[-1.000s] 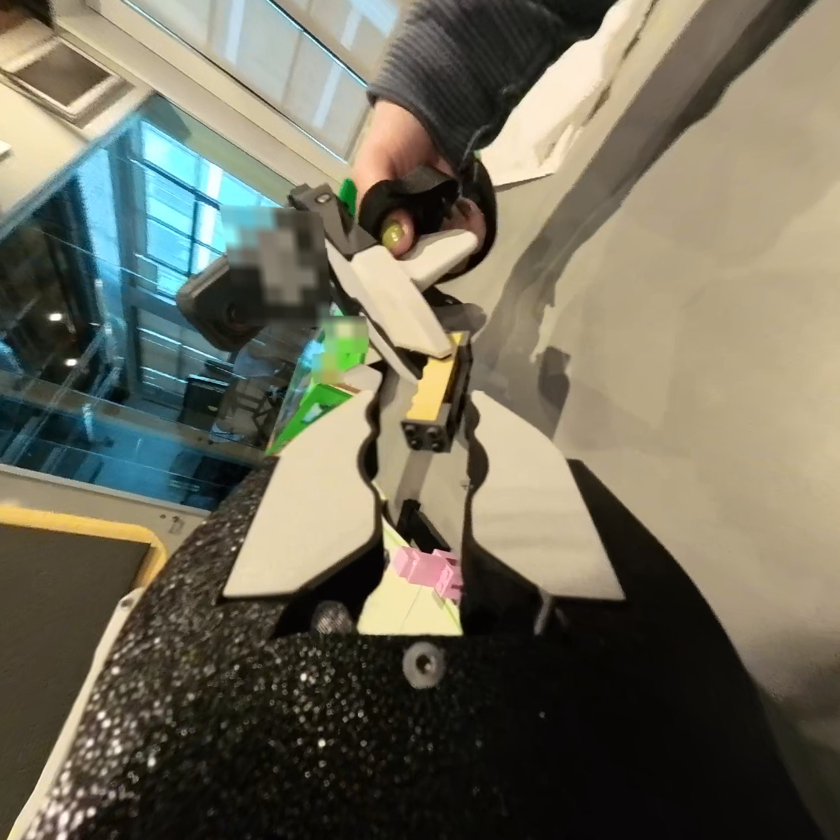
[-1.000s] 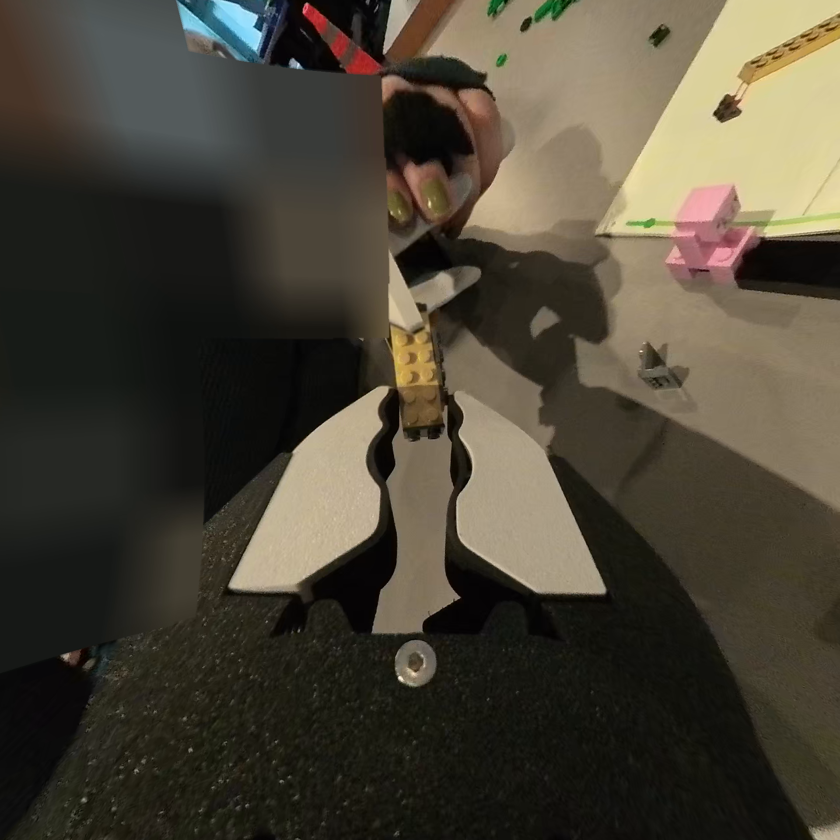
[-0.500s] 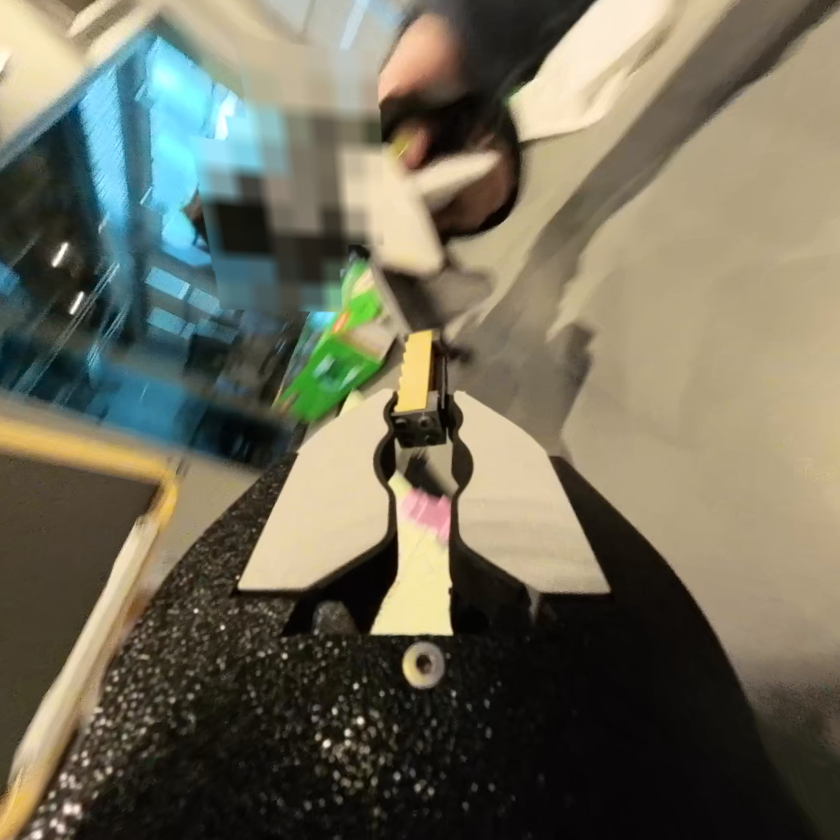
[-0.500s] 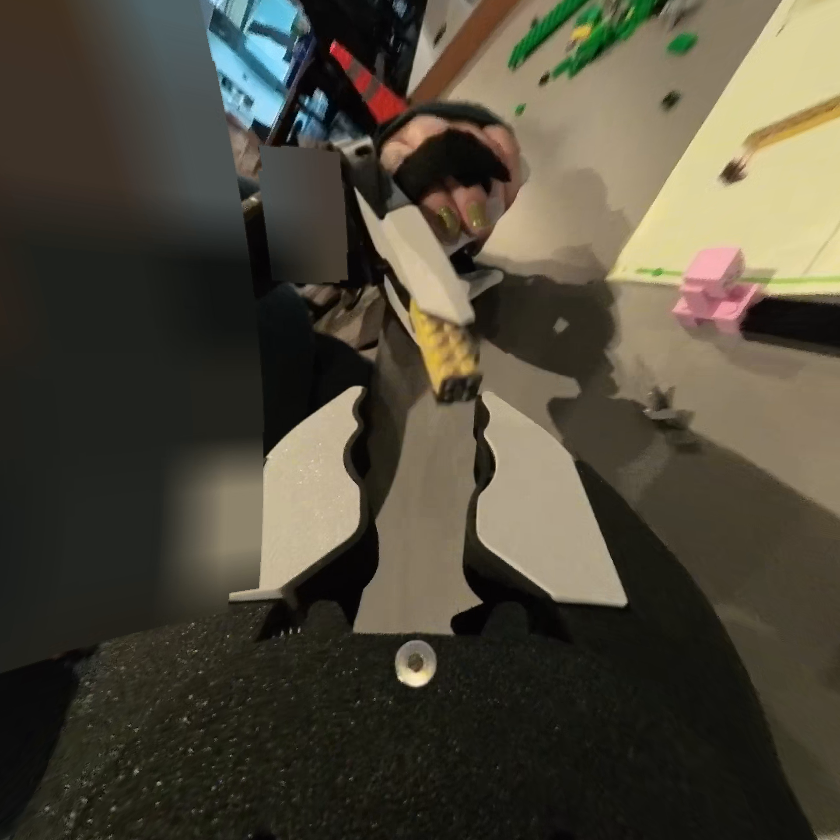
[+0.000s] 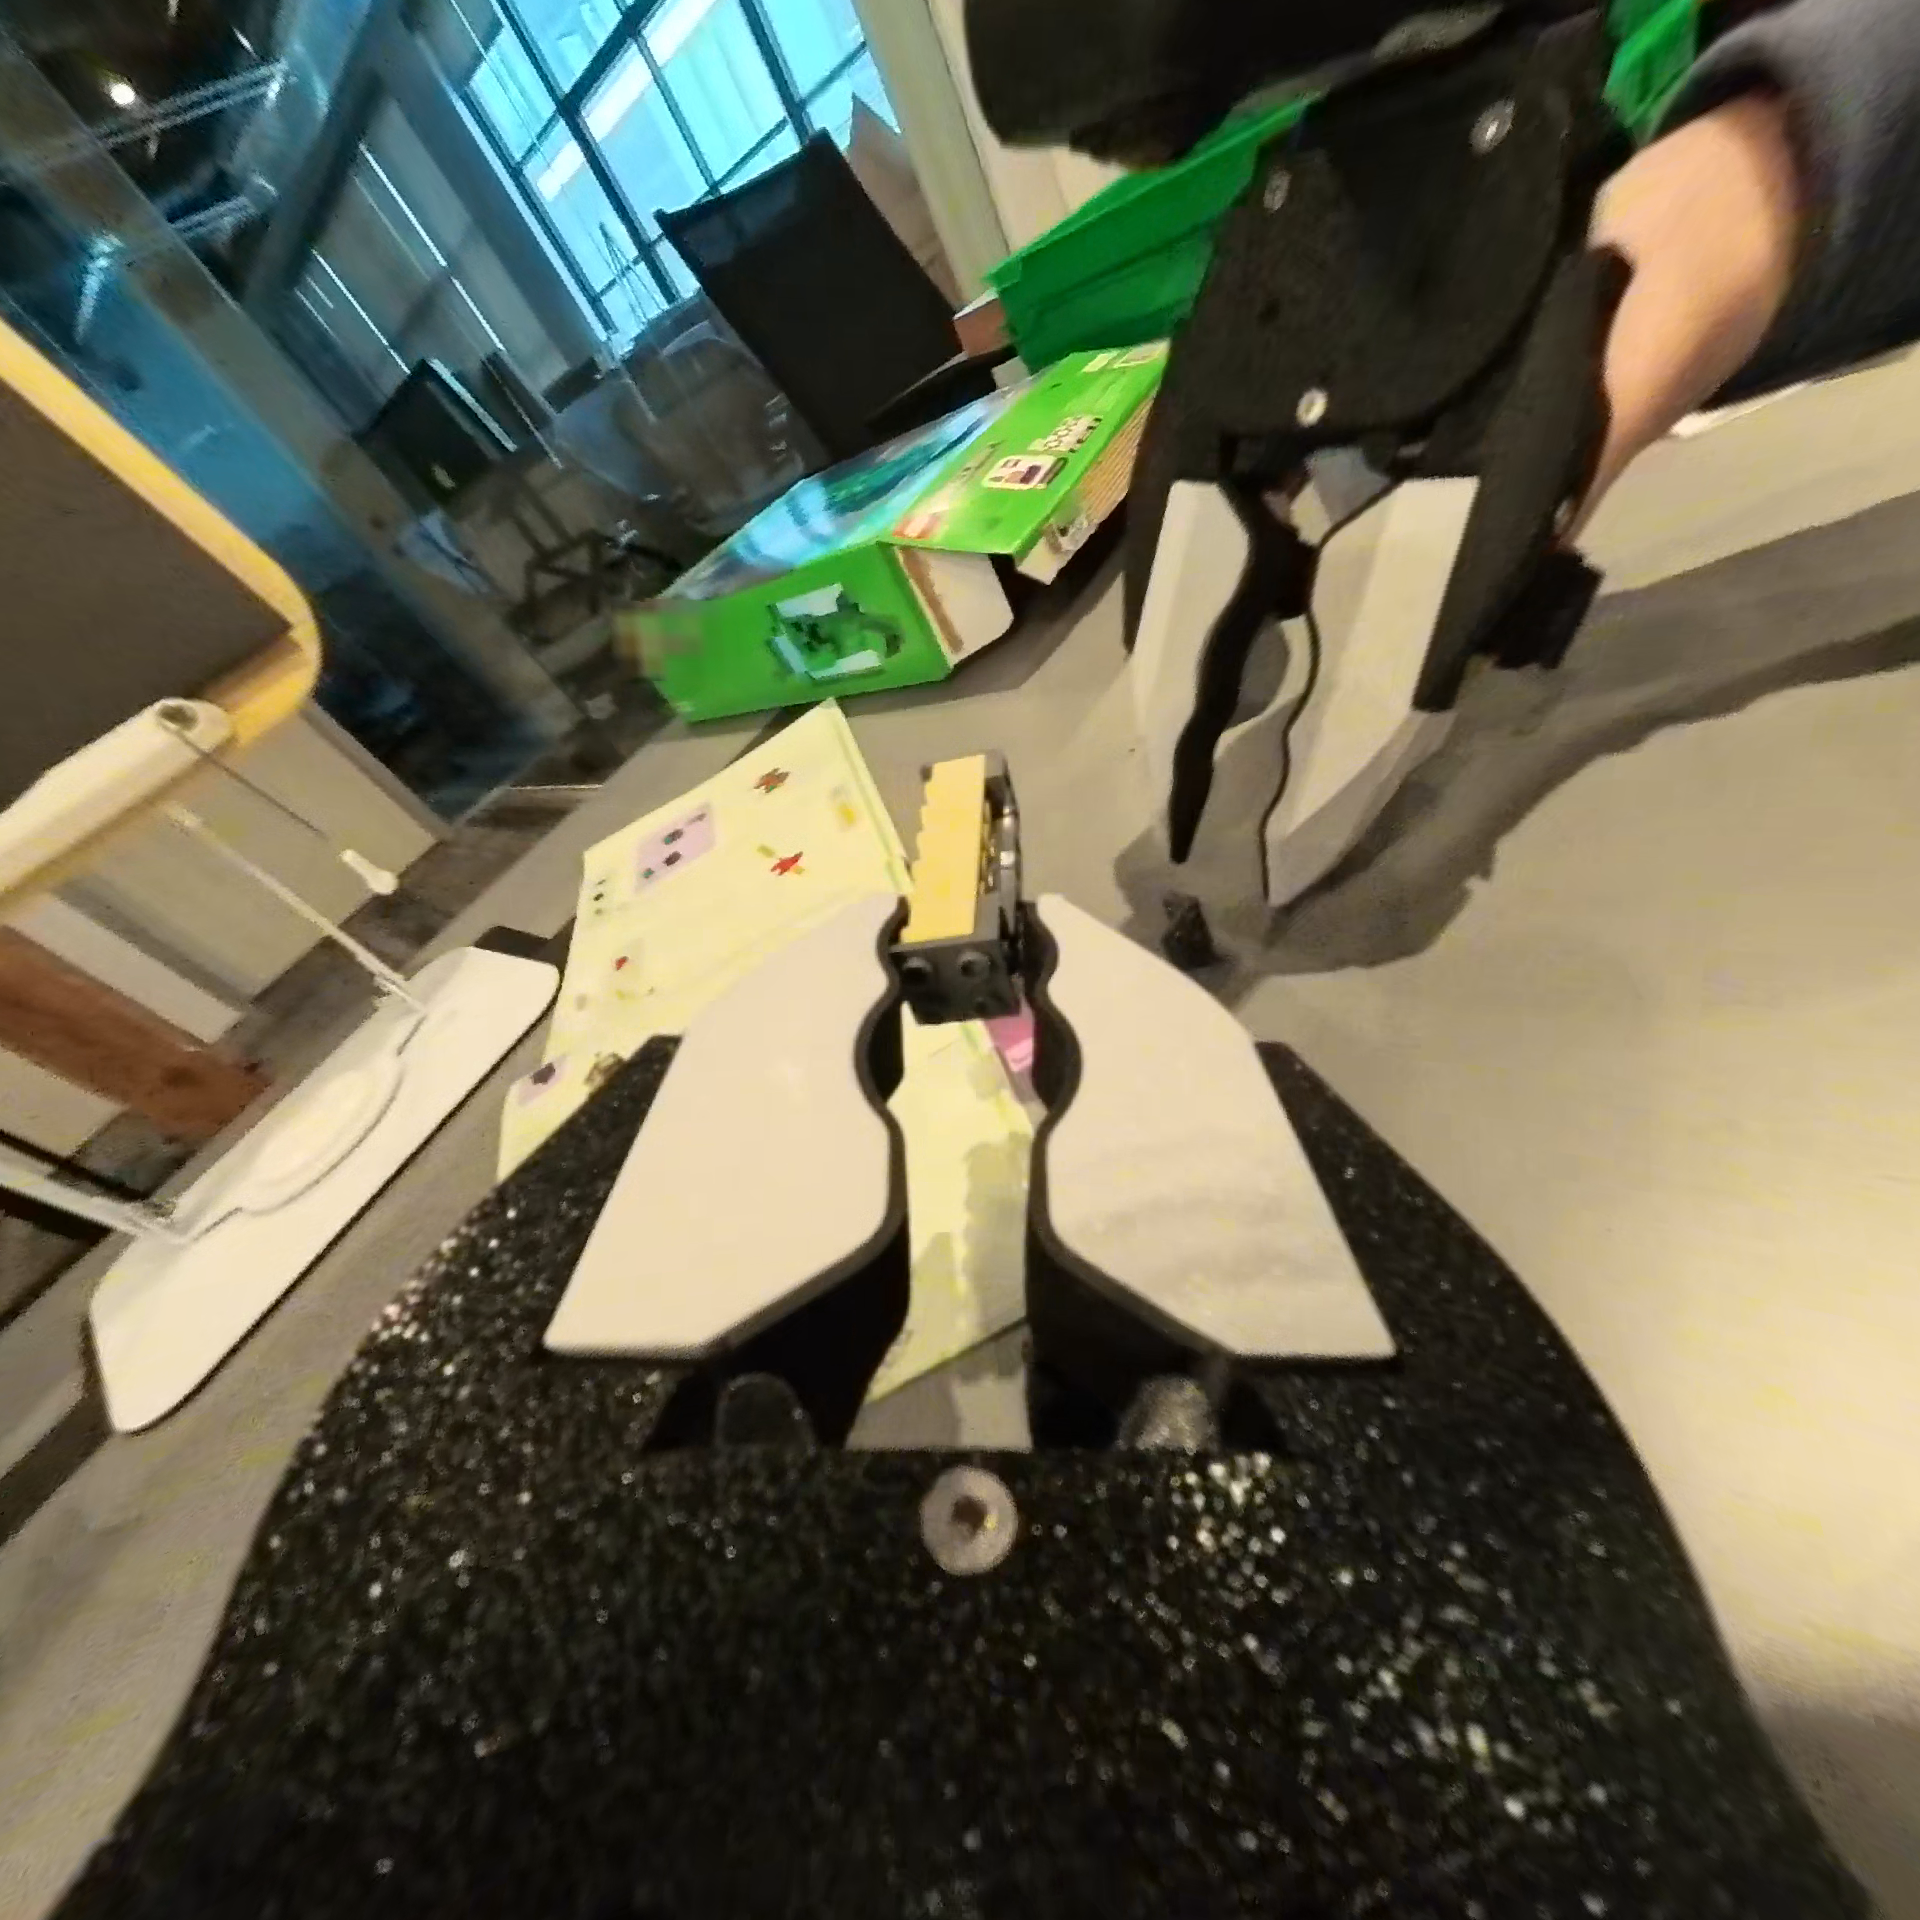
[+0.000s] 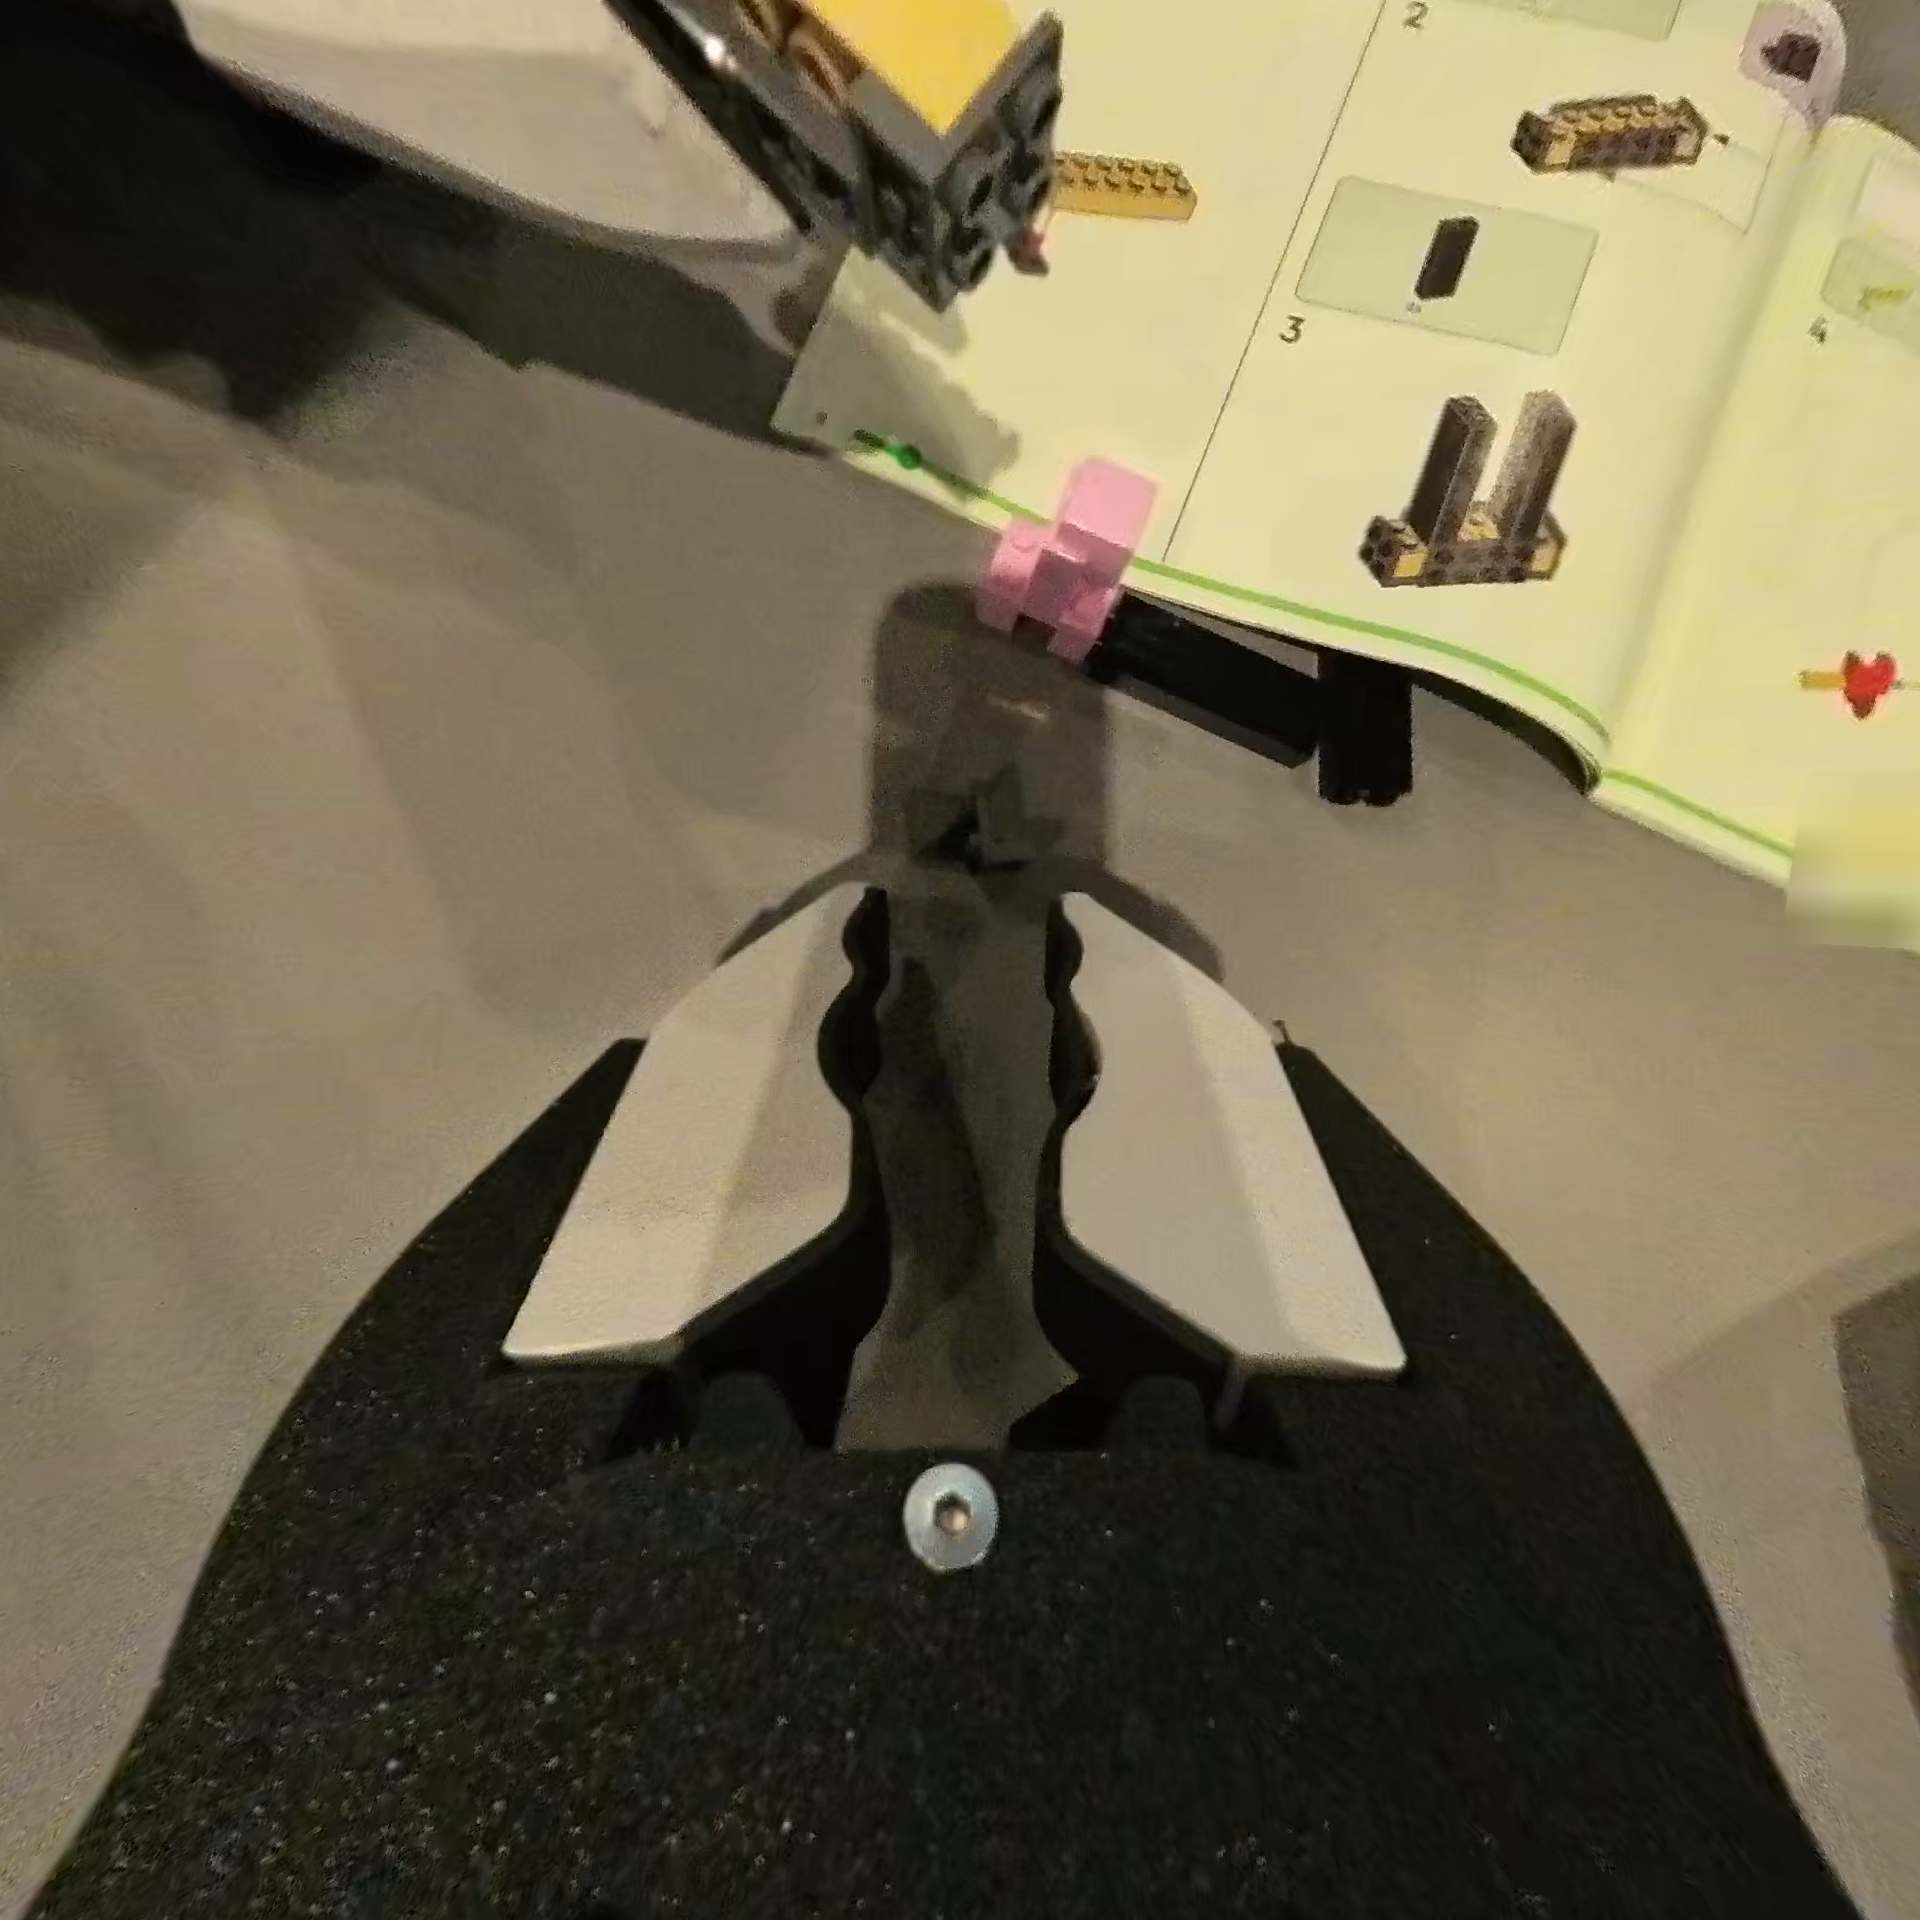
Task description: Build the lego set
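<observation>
My left gripper is shut on a tan and black lego assembly and holds it above the open instruction booklet. The assembly also shows at the top of the right wrist view. My right gripper is open and empty, pointing down at the grey table. A small dark grey piece lies on the table just ahead of its fingertips. In the left wrist view the right gripper stands over that piece.
A pink lego pig stands at the booklet's edge, with long black bricks beside it. A green lego box lies beyond the booklet. A white flat stand sits at the left. The gap from one gripper's tips to the other's is roughly 10 cm. The pink lego pig is about 6 cm from both grippers' fingertips.
The right gripper let go of the tan assembly and dropped to the table by the small dark piece. The left gripper closed on the assembly and swung it over the booklet.
</observation>
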The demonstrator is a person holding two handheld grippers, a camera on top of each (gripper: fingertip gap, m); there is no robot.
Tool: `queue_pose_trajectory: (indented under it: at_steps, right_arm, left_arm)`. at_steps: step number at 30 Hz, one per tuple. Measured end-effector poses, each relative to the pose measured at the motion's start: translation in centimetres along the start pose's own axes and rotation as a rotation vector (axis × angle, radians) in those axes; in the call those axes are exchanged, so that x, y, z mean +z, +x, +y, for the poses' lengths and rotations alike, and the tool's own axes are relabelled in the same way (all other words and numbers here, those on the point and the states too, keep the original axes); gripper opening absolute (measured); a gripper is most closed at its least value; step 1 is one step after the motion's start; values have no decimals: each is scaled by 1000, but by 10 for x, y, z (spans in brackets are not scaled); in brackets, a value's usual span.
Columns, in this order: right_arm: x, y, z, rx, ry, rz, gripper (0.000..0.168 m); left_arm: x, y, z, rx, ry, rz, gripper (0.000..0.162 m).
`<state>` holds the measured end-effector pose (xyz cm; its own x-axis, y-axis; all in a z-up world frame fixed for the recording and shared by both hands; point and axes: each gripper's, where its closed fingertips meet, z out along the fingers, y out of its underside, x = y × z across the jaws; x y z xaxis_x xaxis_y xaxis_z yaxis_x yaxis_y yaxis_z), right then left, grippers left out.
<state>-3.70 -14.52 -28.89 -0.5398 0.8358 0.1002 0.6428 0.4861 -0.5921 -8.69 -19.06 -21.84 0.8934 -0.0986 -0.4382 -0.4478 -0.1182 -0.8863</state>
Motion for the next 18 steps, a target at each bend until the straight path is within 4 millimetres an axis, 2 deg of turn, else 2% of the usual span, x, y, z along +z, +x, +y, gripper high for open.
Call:
queue_pose_trajectory:
  at_steps: [6,11,15,18]
  right_arm:
    - [17,2,2,-4,53,-62,31]
    - [18,5,-1,-14,92,-48,26]
    - [17,4,-2,-25,109,-60,13]
    - [11,4,-3,-24,118,-65,12]
  left_arm:
    - [-3,-1,4,-123,8,44,19]
    - [-4,-3,3,-225,34,80,19]
    - [-3,0,5,-243,34,101,19]
    - [-3,2,5,-247,34,114,19]
